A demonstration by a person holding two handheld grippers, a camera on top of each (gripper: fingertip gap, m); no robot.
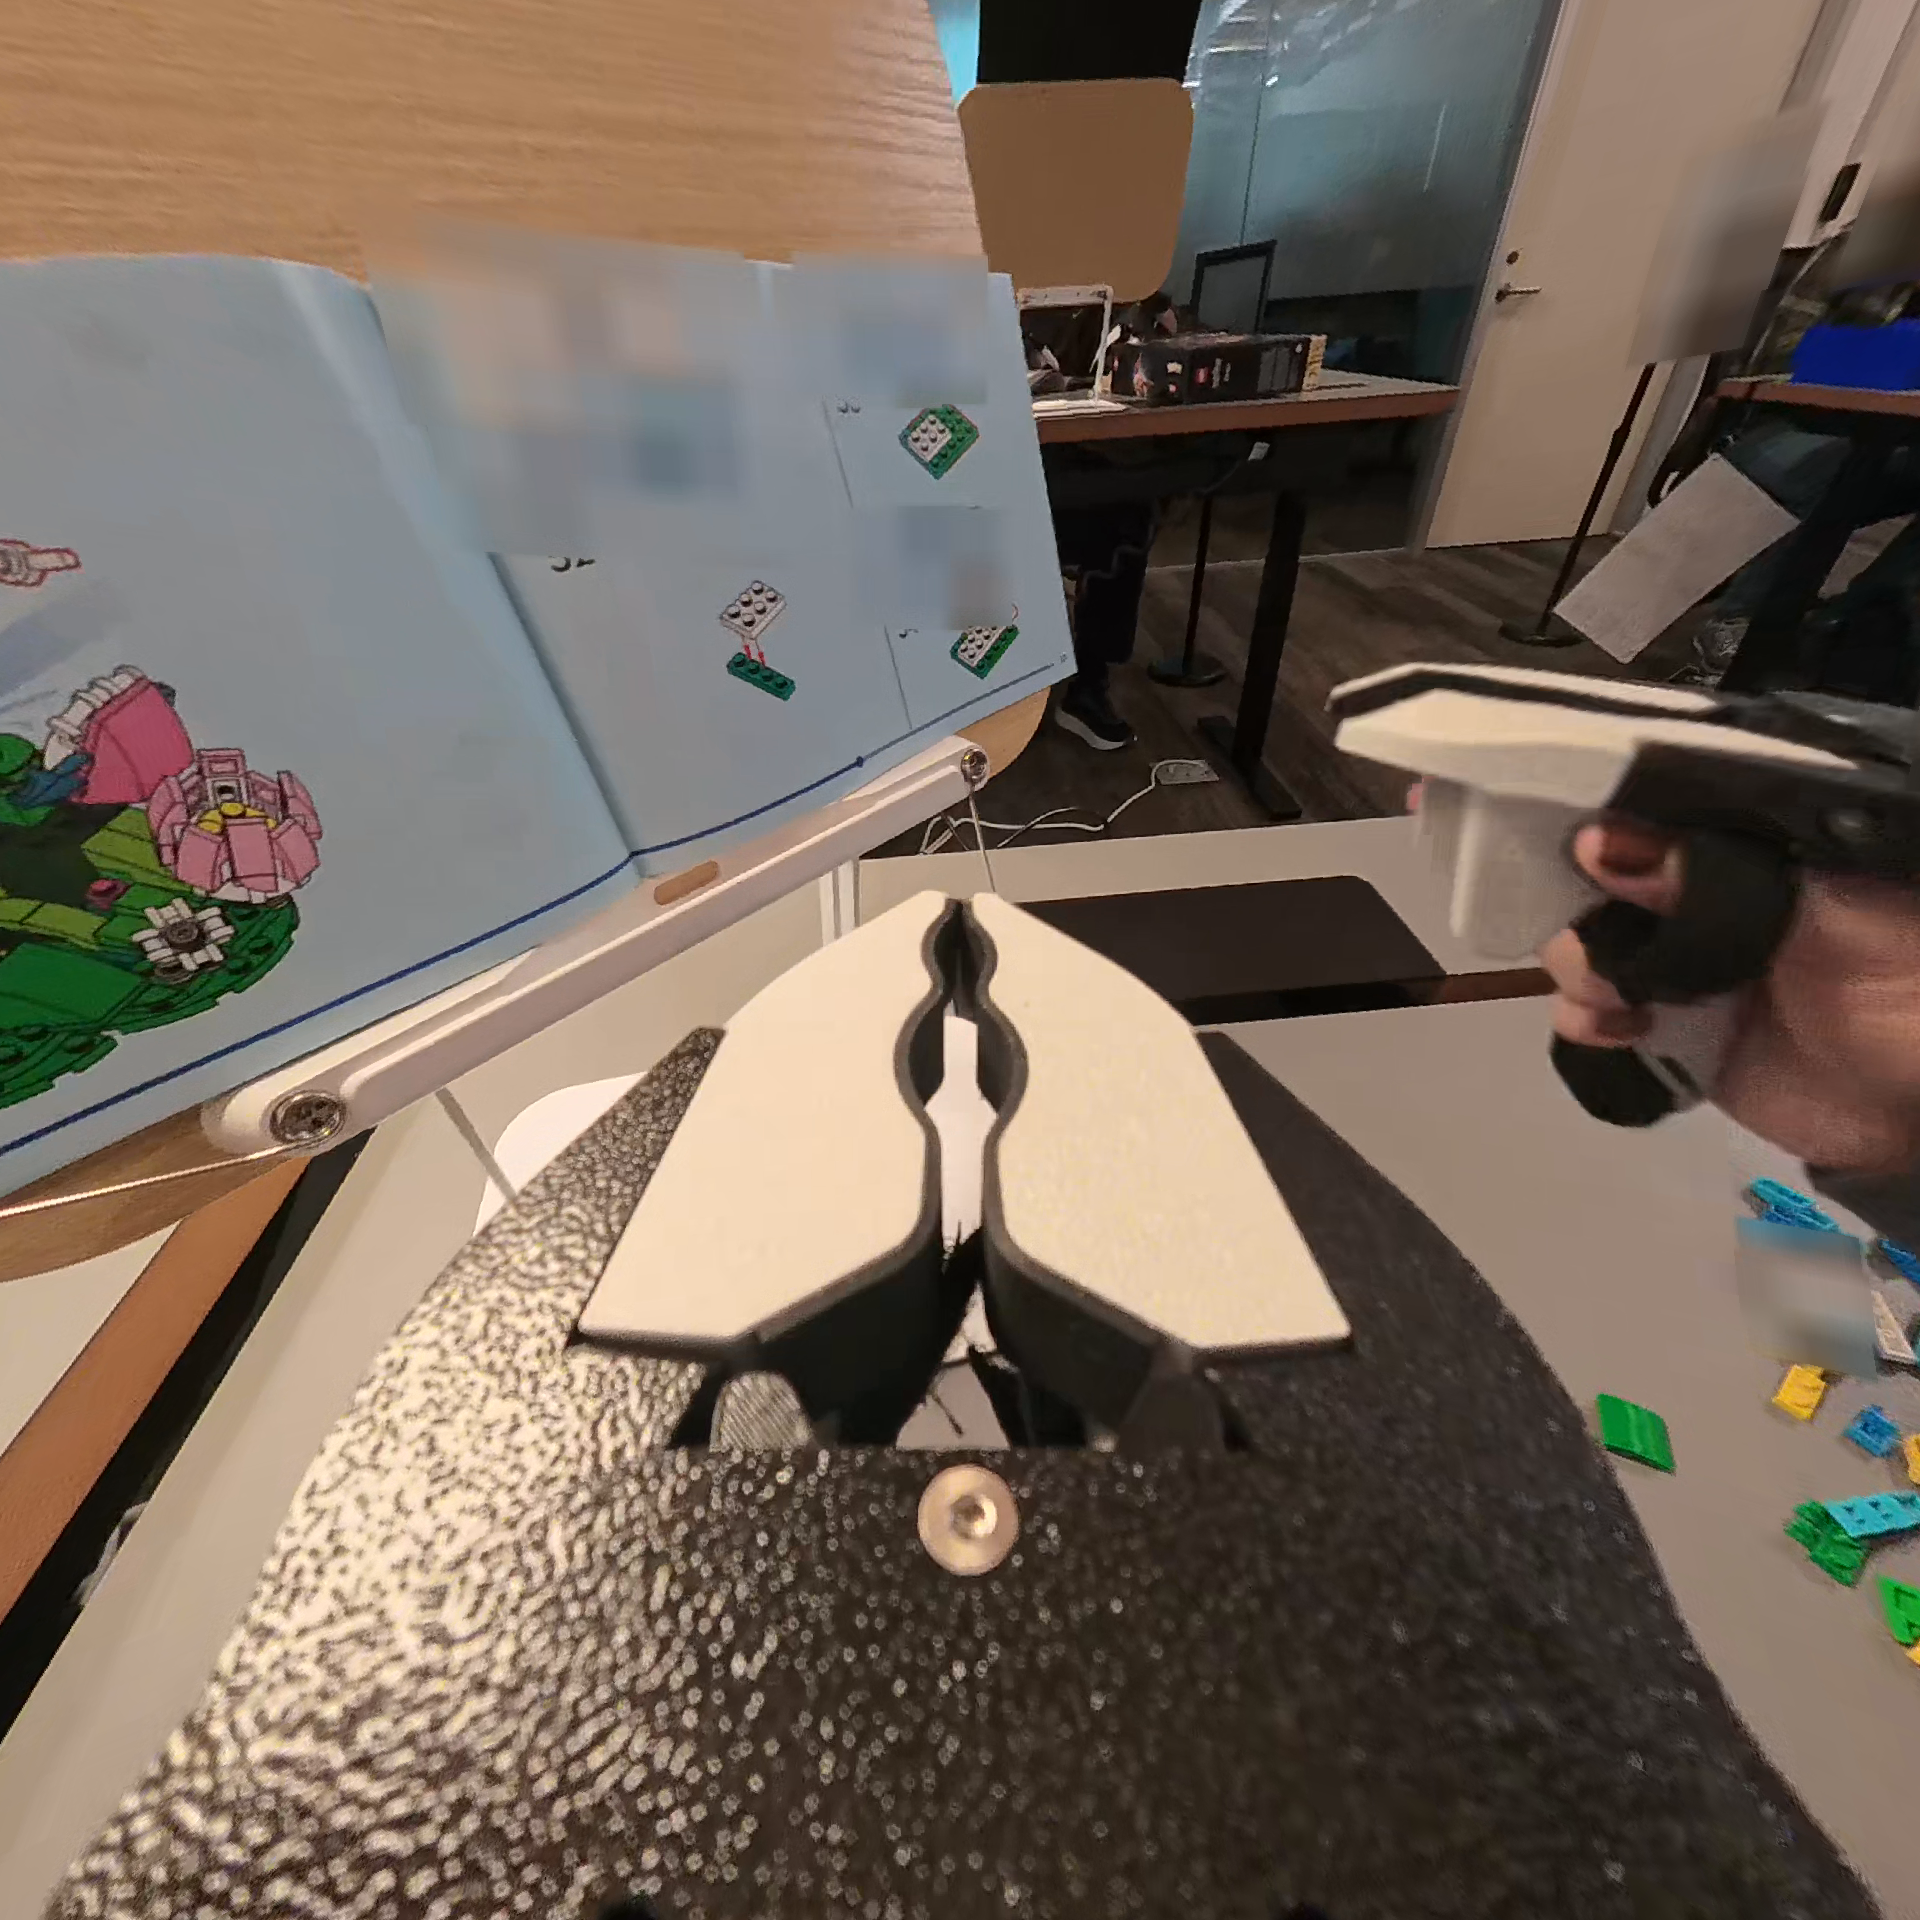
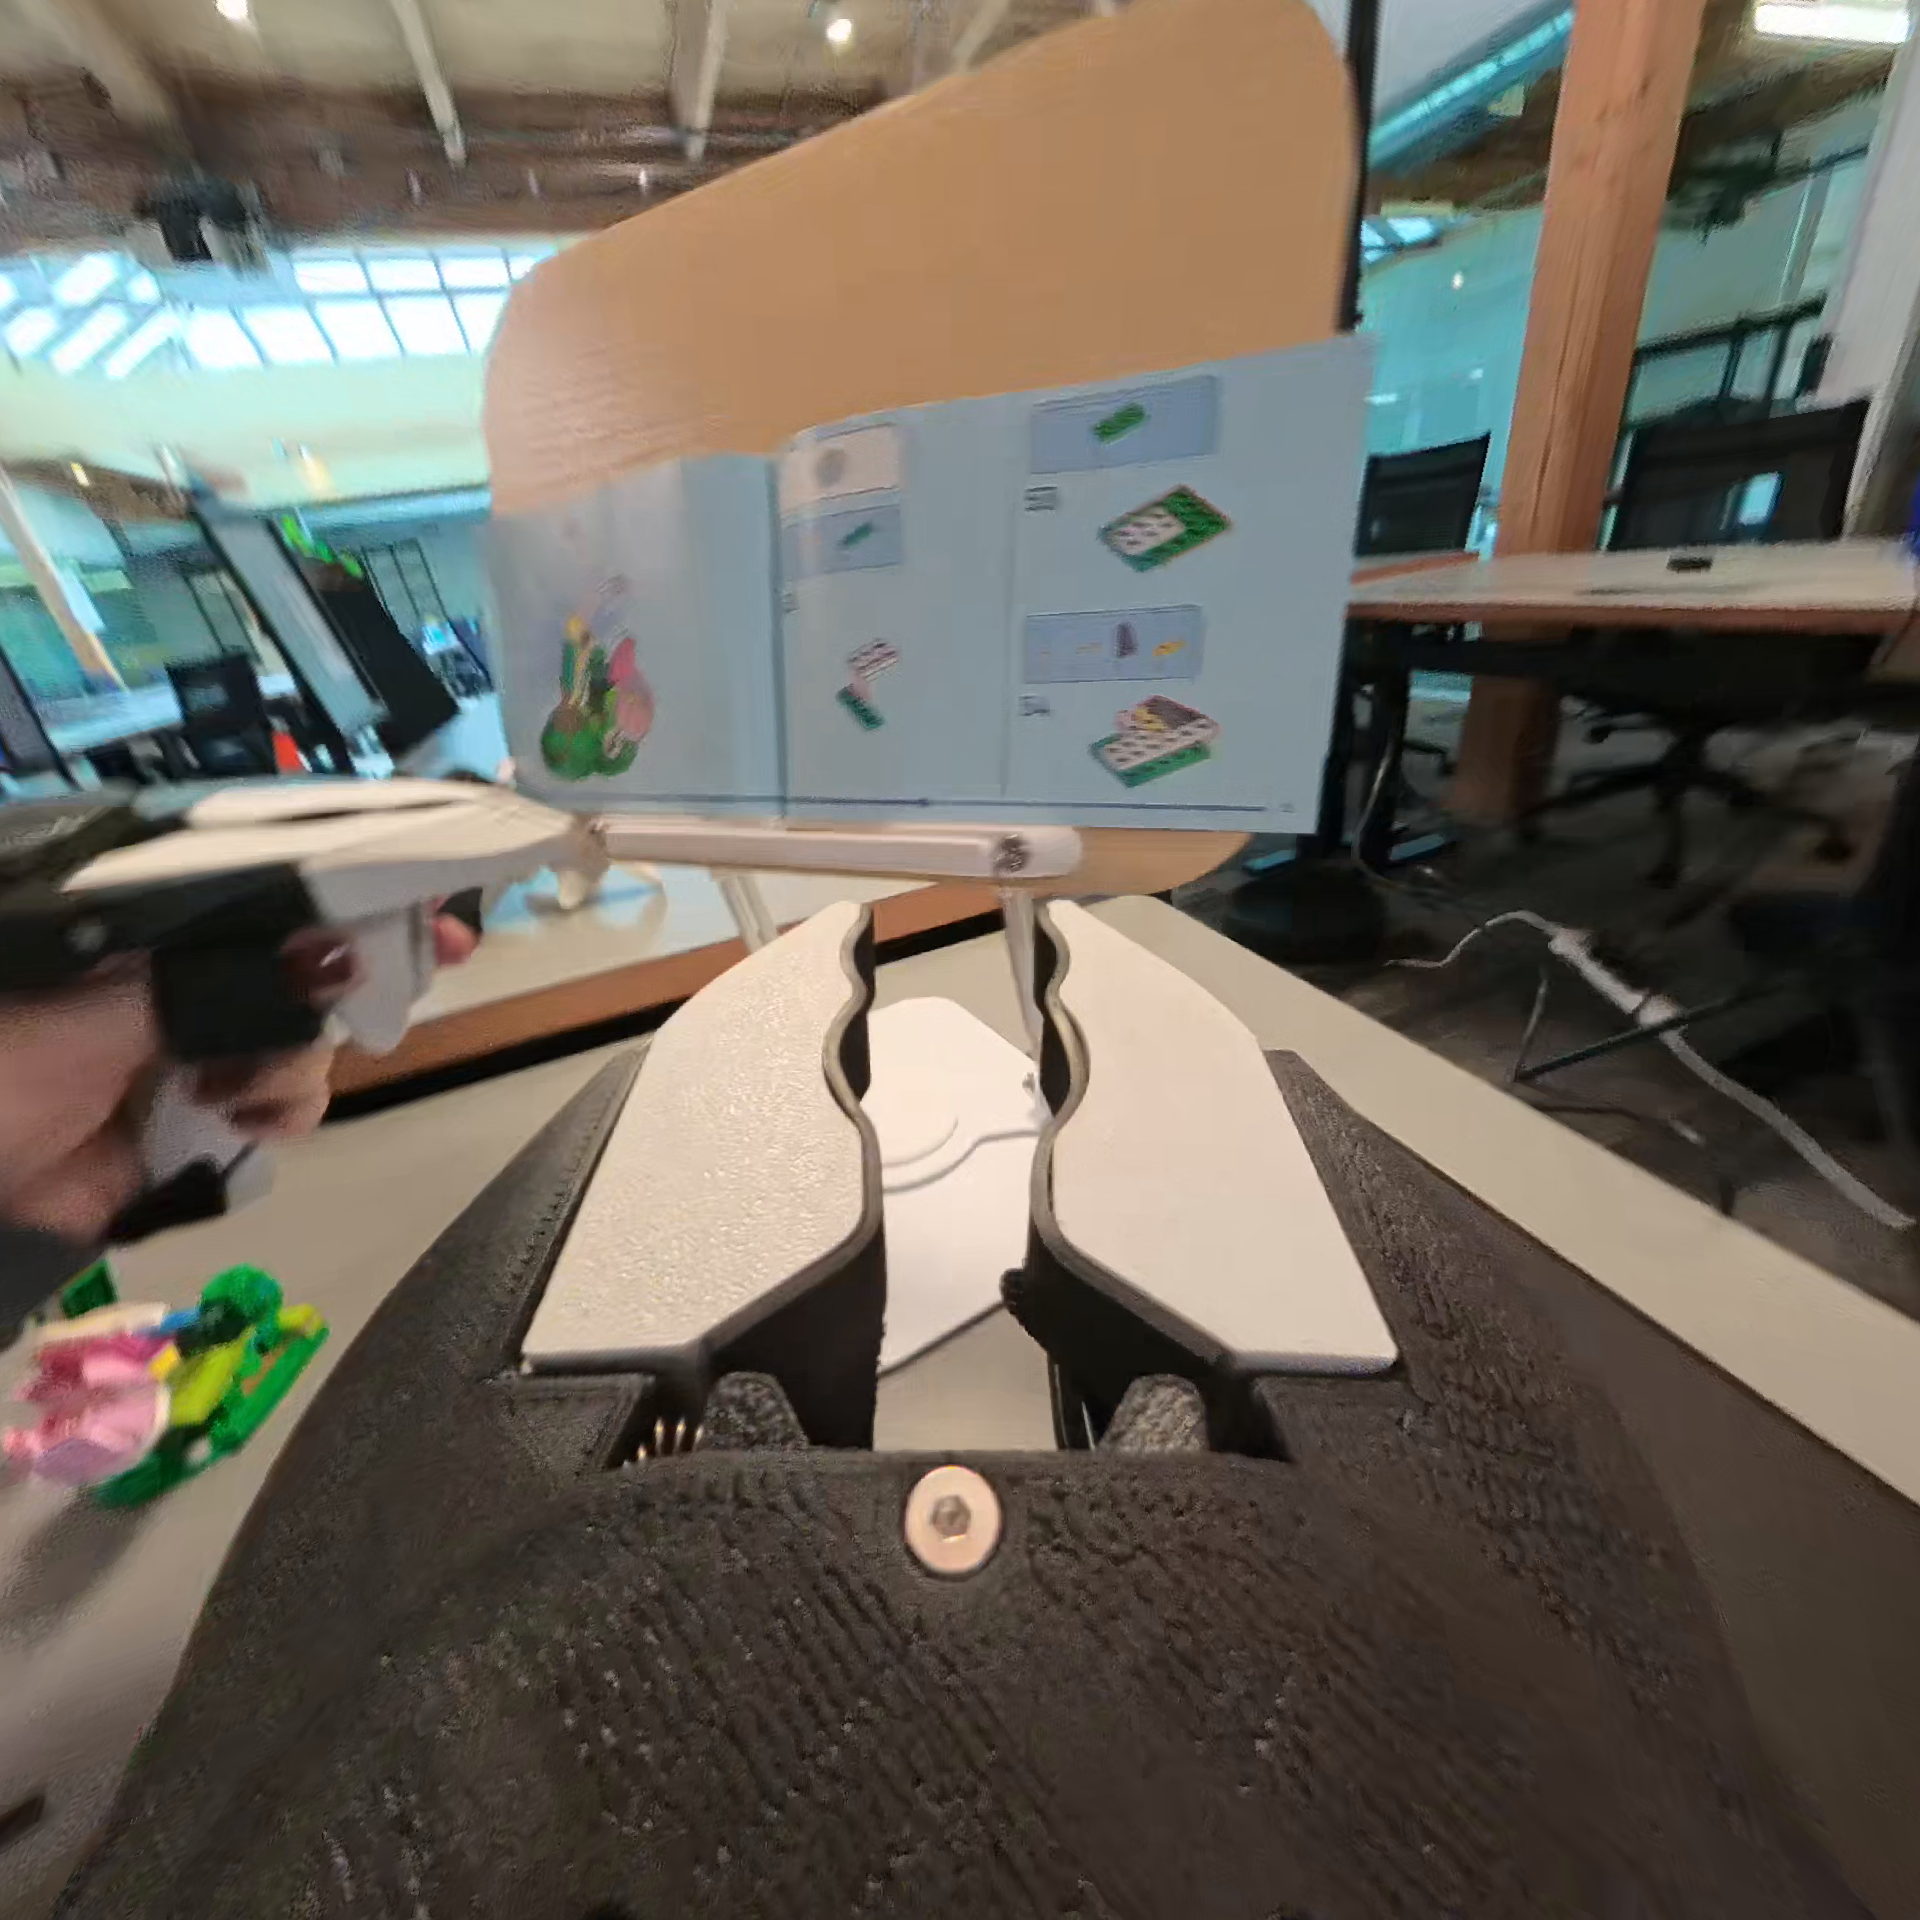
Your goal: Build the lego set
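Note:
The open instruction booklet (image 1: 520, 623) rests on a white stand (image 1: 623, 935) against a wooden panel; it also shows in the right wrist view (image 2: 1039, 623). My left gripper (image 1: 961, 920) is shut and empty, held above the table and pointing at the stand's right end. My right gripper (image 2: 951, 925) is open and empty, pointing at the booklet. A pink and green partial lego build (image 2: 156, 1382) sits on the grey table at lower left. Loose green, blue and yellow bricks (image 1: 1849, 1517) lie at lower right. Each gripper shows in the other's view, held by a hand (image 1: 1455, 727) (image 2: 364, 831).
The stand's white base plate (image 2: 935, 1143) lies on the grey table (image 1: 1455, 1195) under my right gripper. A dark strip (image 1: 1247, 925) runs along the table's far side. Beyond the edge are other desks (image 1: 1247, 400), chairs and floor cables (image 2: 1610, 997). There is about 12 centimeters between the tips of the two grippers.

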